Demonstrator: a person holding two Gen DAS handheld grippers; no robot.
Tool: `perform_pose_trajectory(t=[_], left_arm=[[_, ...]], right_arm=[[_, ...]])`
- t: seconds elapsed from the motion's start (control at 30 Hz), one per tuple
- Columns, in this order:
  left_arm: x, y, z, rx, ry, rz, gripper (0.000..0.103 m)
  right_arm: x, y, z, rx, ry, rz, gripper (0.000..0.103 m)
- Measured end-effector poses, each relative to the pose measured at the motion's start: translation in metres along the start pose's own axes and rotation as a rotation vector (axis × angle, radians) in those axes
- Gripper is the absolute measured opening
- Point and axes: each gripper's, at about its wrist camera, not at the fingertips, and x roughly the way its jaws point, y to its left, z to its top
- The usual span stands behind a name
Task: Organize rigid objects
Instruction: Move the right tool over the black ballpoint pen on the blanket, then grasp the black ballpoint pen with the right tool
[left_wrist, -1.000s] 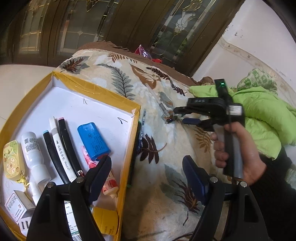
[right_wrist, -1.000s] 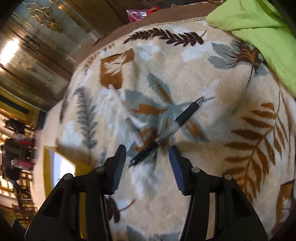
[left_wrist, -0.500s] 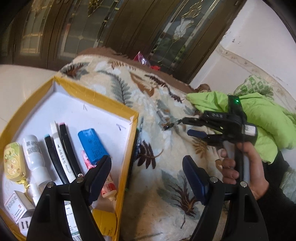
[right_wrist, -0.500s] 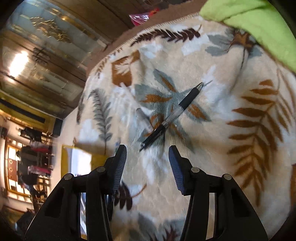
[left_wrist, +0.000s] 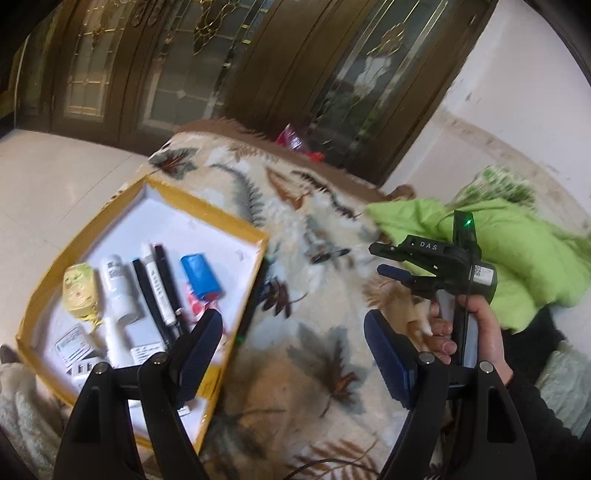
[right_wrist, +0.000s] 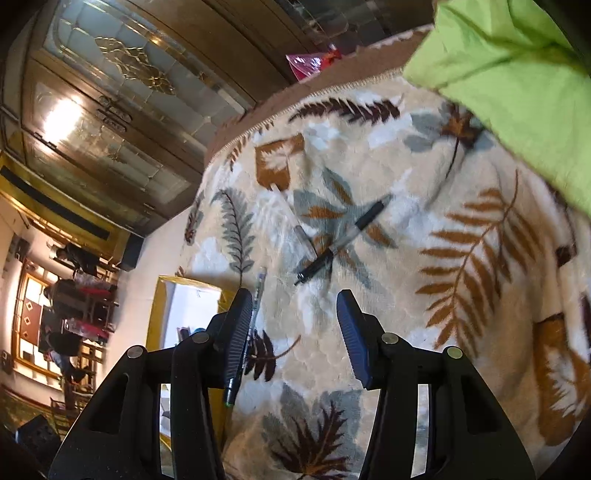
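A black pen (right_wrist: 343, 236) lies slantwise on the leaf-patterned blanket (right_wrist: 424, 295), ahead of my right gripper (right_wrist: 293, 299), which is open and empty. A clear pen (right_wrist: 295, 225) lies just left of it. Another pen (right_wrist: 259, 291) rests beside the yellow-rimmed box (right_wrist: 159, 306). In the left wrist view the box (left_wrist: 207, 206) holds a blue battery (left_wrist: 201, 275), a white bottle (left_wrist: 118, 288), black pens (left_wrist: 147, 295), a white marker (left_wrist: 159, 288) and a yellow item (left_wrist: 79, 291). My left gripper (left_wrist: 291, 325) hangs open over the box's right rim. The right gripper (left_wrist: 376, 258) hovers near the black pen (left_wrist: 328, 254).
A green cloth (left_wrist: 517, 251) is heaped at the right of the blanket. Dark glazed wooden doors (left_wrist: 221, 66) stand behind the bed and a white wall is at the right. A hand (left_wrist: 476, 325) holds the right gripper's handle. Pink packaging (left_wrist: 291, 138) lies at the far edge.
Both grippers have drawn back and upward. The black pen stays on the blanket and now lies farther from the right gripper. The box looks smaller and farther in the left view.
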Motion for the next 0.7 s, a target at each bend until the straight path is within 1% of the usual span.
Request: perform_pose_trajectory(t=[0.1,0.23,0.3,0.33,0.4,0.47,0.5,0.57,0.6,0.63,0.67,0.7], left_arm=[[0.006,0.013,-0.002,-0.029,0.006,-0.003,0.079],[0.013,0.042,-0.004,-0.075,-0.008,-0.030,0.079],[0.019,0.053,-0.006,-0.121,-0.008,-0.040,0.079],[0.024,0.056,-0.006,-0.137,-0.003,-0.040,0.079],[0.032,0.054,-0.005,-0.121,0.007,-0.041,0.079],[0.039,0.046,-0.004,-0.079,0.008,-0.045,0.079],[0.042,0.040,-0.005,-0.053,0.015,-0.047,0.079],[0.046,0.035,-0.007,-0.024,0.028,-0.048,0.079],[0.048,0.033,-0.008,-0.014,0.035,-0.047,0.079],[0.049,0.032,-0.009,-0.008,0.041,-0.047,0.079],[0.049,0.032,-0.009,-0.010,0.042,-0.048,0.079],[0.048,0.034,-0.009,-0.014,0.042,-0.048,0.079]], right_arm=[[0.024,-0.004,-0.001,0.021,0.031,-0.003,0.049],[0.066,-0.009,0.012,0.066,0.029,-0.044,0.049],[0.081,-0.009,0.020,0.086,0.015,-0.058,0.049],[0.089,-0.007,0.025,0.087,0.005,-0.095,0.049],[0.099,-0.005,0.029,0.092,0.001,-0.135,0.049],[0.112,-0.004,0.030,0.070,0.025,-0.212,0.048],[0.117,-0.004,0.029,0.064,0.028,-0.231,0.048],[0.120,-0.001,0.028,0.035,0.002,-0.258,0.048],[0.121,0.002,0.027,0.014,-0.003,-0.285,0.043],[0.122,0.005,0.026,-0.001,-0.007,-0.313,0.034],[0.122,0.006,0.025,-0.009,-0.013,-0.336,0.032],[0.122,0.004,0.024,-0.008,-0.018,-0.334,0.027]])
